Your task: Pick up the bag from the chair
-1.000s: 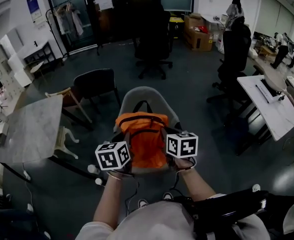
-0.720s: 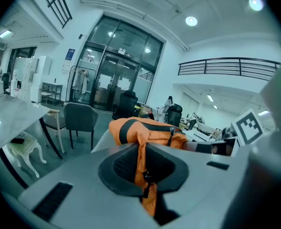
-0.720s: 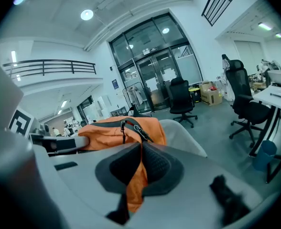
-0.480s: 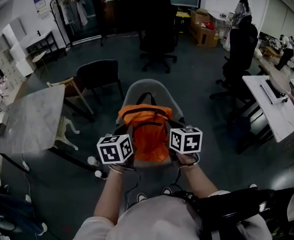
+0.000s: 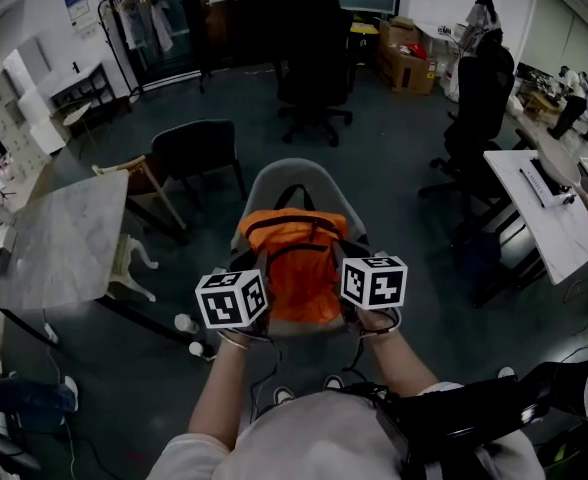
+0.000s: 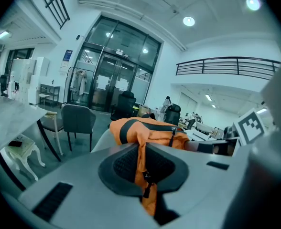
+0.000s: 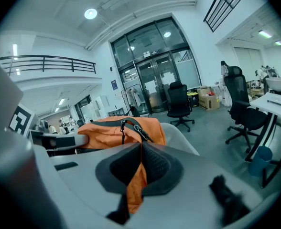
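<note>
An orange backpack point(image 5: 296, 263) with black straps stands on a grey shell chair point(image 5: 292, 183) straight ahead of me. My left gripper point(image 5: 251, 280) is shut on a fold of the bag's orange fabric at its left side; the pinched cloth with a zip pull shows between the pads in the left gripper view, bag point(image 6: 147, 130), gripper point(image 6: 144, 168). My right gripper point(image 5: 349, 273) is shut on the fabric at the bag's right side, seen as bag point(image 7: 116, 130) and gripper point(image 7: 139, 171) in the right gripper view. Whether the bag still rests on the seat I cannot tell.
A marble-topped table point(image 5: 59, 243) stands at the left with a dark chair point(image 5: 196, 153) and a wooden chair behind it. Black office chairs point(image 5: 314, 63) stand further back and at the right point(image 5: 479, 103). A white desk point(image 5: 549, 213) runs along the right. Cardboard boxes point(image 5: 404, 53) sit by the far wall.
Both grippers with the bag sit slightly higher in the head view than a second ago as the view shifted; the grips look the same.
</note>
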Demonstrator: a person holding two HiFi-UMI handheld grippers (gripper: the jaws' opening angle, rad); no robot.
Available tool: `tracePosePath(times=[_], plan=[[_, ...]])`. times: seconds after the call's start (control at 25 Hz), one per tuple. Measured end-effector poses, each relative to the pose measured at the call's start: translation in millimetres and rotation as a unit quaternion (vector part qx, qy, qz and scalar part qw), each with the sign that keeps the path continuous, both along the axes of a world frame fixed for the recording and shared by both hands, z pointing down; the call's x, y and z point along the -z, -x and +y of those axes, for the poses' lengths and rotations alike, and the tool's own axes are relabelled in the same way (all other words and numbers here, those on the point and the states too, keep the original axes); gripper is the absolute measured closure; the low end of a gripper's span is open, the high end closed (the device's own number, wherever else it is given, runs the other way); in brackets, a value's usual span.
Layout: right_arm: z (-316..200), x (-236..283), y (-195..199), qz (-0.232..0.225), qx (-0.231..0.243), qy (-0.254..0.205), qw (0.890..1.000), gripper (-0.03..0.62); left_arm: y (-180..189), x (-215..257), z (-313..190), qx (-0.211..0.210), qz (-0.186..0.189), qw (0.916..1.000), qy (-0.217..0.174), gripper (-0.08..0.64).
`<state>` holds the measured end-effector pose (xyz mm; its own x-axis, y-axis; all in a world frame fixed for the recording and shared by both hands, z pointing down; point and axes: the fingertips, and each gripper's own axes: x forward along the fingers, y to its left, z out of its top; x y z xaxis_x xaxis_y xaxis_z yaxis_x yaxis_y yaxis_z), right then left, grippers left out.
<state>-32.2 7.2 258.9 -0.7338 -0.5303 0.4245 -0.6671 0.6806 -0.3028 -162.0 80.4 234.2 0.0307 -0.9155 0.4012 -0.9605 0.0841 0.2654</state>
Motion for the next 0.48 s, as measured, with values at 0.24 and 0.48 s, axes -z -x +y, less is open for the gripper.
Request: tracePosePath(times=[0.24,0.48], plan=[[2.4,-1.9,-0.9,0.002,0.000,0.000,1.000,0.557,-0.2,-2.4,2.6,-0.002,-0.002,1.0000,0.002,0.528],[2.4,-1.9,-3.6,0.003,-0.005,-0.007,1.000,0.557,-2.3,-3.9,3.1,-0.002,0.000,1.0000,0.004,0.529]])
